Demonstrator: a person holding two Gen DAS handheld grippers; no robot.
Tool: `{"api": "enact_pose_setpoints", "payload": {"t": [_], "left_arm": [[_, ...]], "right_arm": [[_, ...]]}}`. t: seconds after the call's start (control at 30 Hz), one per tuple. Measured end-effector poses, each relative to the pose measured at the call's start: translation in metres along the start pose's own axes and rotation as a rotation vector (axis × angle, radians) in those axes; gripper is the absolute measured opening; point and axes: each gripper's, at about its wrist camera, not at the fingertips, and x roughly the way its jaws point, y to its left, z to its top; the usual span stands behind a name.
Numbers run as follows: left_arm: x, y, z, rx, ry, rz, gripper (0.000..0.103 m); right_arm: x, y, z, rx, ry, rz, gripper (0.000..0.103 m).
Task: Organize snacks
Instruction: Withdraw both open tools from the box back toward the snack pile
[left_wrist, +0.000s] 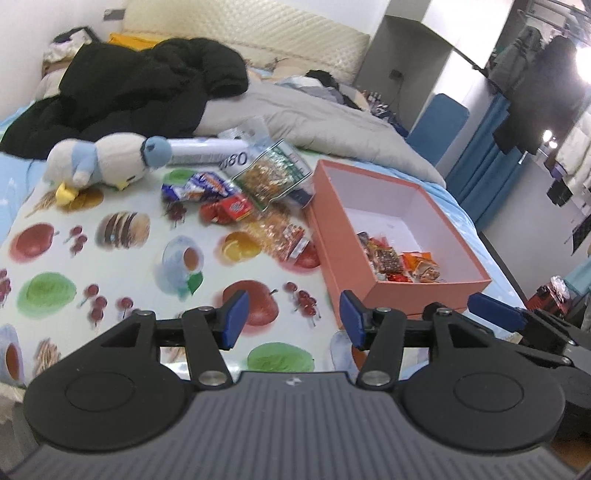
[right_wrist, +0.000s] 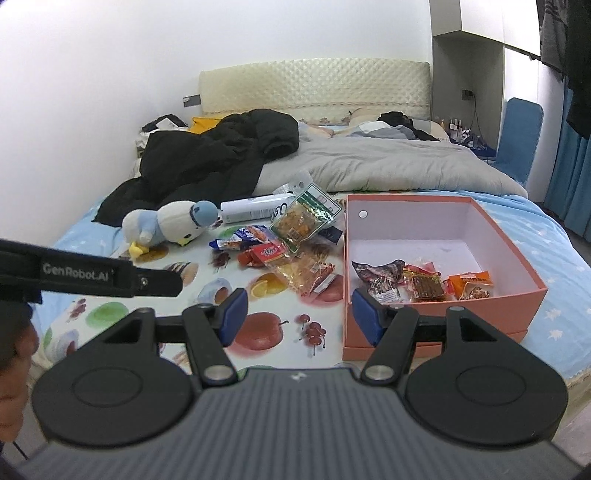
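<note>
1. Left wrist view: The left gripper (left_wrist: 291, 317) sits at the bottom middle of the picture. Its two blue pads are apart, and nothing is between them. It touches no snack. It hangs over a cloth with fruit pictures (left_wrist: 122, 266).
2. The pink box (left_wrist: 332, 236) is at the right middle. Its inside is white. A few snacks in the box (left_wrist: 402, 262) lie in its near corner. They are red, orange and brown.
3. The long side of the pink box runs from the lower right up toward the upper middle of the picture.
4. A pile of snack packs (left_wrist: 240, 195) lies on the cloth, just left of the pink box. A clear pack with green edges (left_wrist: 273, 173) is on top, tipped toward the upper right.
5. A toy bird (left_wrist: 107, 158) lies at the upper left of the pile. A white can (left_wrist: 207, 151) lies flat behind it.
6. Right wrist view: The right gripper (right_wrist: 299, 317) is at the bottom middle. Its blue pads are apart too and hold nothing. Its right pad shows in front of the near wall of the pink box (right_wrist: 443, 295); I cannot tell if it touches.
7. The pink box is at the right middle, open on top, with snacks at its near side.
8. The pile of snack packs (right_wrist: 291, 254) is just left of the pink box.
9. The black arm of the left gripper (right_wrist: 92, 273) pokes in from the left edge.
</note>
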Motion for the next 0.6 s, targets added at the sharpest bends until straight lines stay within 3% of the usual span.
{"api": "enact_pose_setpoints", "payload": {"t": [0.27,0.6], "left_arm": [[0.021,0.02,0.007,-0.043,0.02,0.025,0.06],[0.064,0.034,0.021,-0.063,0.066,0.039,0.06]], "right_arm": [[0.012,0.012,-0.005,-0.03,-0.007,-0.015,0.065],[0.047,0.013,-0.001,-0.046,0.046,-0.031,0.065]]}}
